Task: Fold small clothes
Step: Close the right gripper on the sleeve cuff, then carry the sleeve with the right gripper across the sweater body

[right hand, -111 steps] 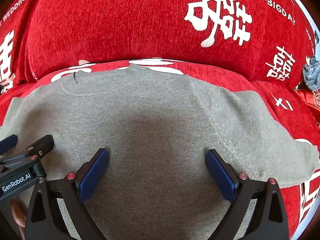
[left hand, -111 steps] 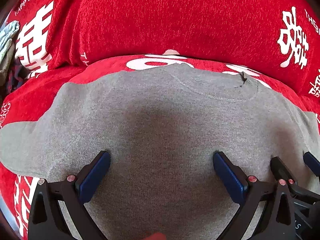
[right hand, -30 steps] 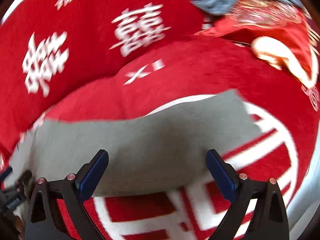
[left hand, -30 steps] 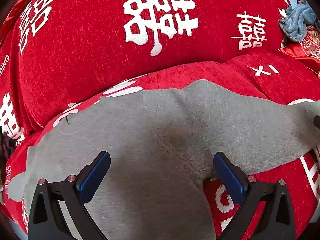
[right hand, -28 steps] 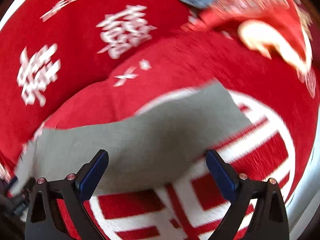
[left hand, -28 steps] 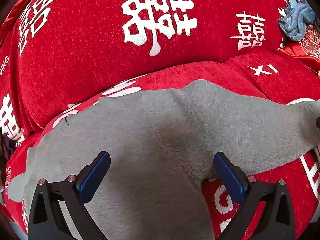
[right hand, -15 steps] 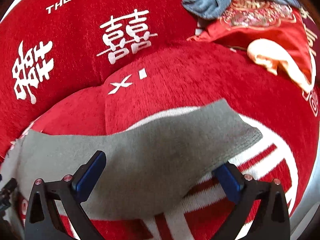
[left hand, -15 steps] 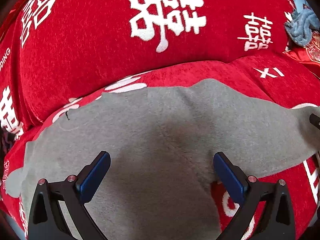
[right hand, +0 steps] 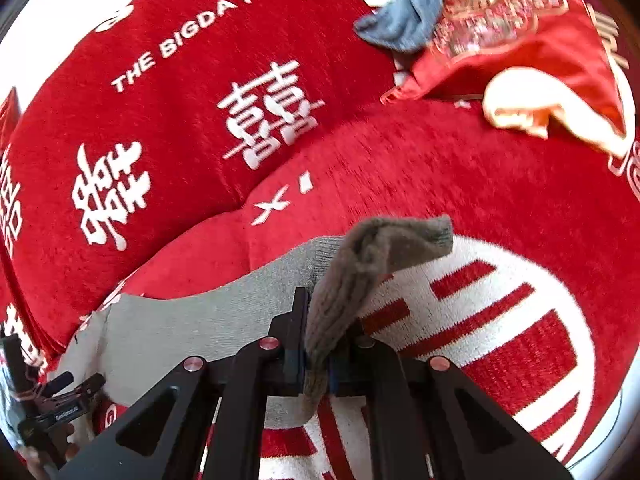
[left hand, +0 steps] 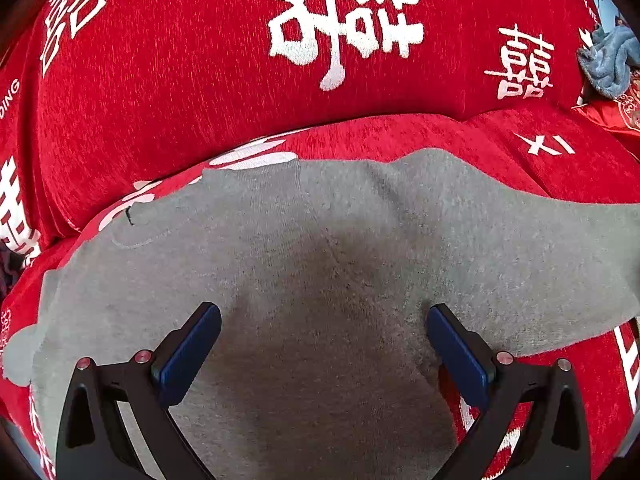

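A small grey knit sweater (left hand: 320,260) lies flat on a red sofa seat, neckline to the left and one sleeve (left hand: 540,264) stretched out to the right. My left gripper (left hand: 322,316) hovers open over the sweater's body near the armpit, with only flat fabric between its blue pads. In the right wrist view my right gripper (right hand: 320,320) is shut on the sleeve's end (right hand: 384,248), which stands bunched up above the jaws with its cuff lifted off the seat. The left gripper's body (right hand: 60,396) shows at the lower left of that view.
The sofa's backrest (left hand: 240,80), red with white characters, rises behind the sweater. A blue-grey cloth (right hand: 408,12) and a red embroidered fabric (right hand: 520,48) lie at the far right of the seat. The seat's edge (right hand: 616,420) curves at the right.
The right gripper went from wide open over the sleeve to shut on its end, and the cuff has come up off the seat. The left gripper has hardly shifted.
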`<state>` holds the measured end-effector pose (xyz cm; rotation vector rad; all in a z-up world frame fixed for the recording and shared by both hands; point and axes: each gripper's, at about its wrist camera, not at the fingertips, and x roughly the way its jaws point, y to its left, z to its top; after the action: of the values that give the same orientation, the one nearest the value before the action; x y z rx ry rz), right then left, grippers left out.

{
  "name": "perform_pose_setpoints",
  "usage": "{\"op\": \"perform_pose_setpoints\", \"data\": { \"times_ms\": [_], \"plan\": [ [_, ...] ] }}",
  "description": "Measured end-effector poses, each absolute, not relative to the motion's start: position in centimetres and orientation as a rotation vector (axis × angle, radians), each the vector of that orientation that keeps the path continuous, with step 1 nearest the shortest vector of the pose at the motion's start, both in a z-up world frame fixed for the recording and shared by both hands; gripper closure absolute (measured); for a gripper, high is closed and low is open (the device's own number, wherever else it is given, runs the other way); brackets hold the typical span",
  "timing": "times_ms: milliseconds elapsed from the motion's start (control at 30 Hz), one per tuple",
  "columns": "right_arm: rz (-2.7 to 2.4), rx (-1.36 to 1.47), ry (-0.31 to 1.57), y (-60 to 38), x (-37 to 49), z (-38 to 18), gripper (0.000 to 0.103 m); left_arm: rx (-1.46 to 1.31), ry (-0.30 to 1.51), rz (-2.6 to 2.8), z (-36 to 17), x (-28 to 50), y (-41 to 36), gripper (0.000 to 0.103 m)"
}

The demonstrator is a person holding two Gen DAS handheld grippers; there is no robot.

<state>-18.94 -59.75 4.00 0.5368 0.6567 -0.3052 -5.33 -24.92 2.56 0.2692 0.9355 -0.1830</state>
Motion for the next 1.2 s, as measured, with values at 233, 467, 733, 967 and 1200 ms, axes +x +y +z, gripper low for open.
{"op": "perform_pose_setpoints", "data": {
  "times_ms": [233,467,733,967,1200],
  "plan": [
    [-0.325,0.529,0.601,-59.1,-18.9,7.2,0.096,0.178,0.942,-0.136,4.0,-3.2,-23.2,0.000],
    [-0.405,0.538,0.551,-59.7,-20.1,10.4,0.096,0.157,1.073,-0.092,1.0,-0.7,-23.3,0.000],
    [-0.338,0.521,0.544,-56.2,-20.5,12.3,0.096,0.201,1.021,-0.156,2.7,-2.2,-22.7,0.000],
    [-0.195,0.452,0.530,-49.3,-17.7,16.3,0.096,0.170,0.982,-0.102,4.5,-3.7,-16.5,0.000],
    [-0.036,0.374,0.548,-38.7,-13.0,19.8,0.096,0.146,1.003,-0.060,5.6,-5.3,-9.4,0.000]
  ]
}}
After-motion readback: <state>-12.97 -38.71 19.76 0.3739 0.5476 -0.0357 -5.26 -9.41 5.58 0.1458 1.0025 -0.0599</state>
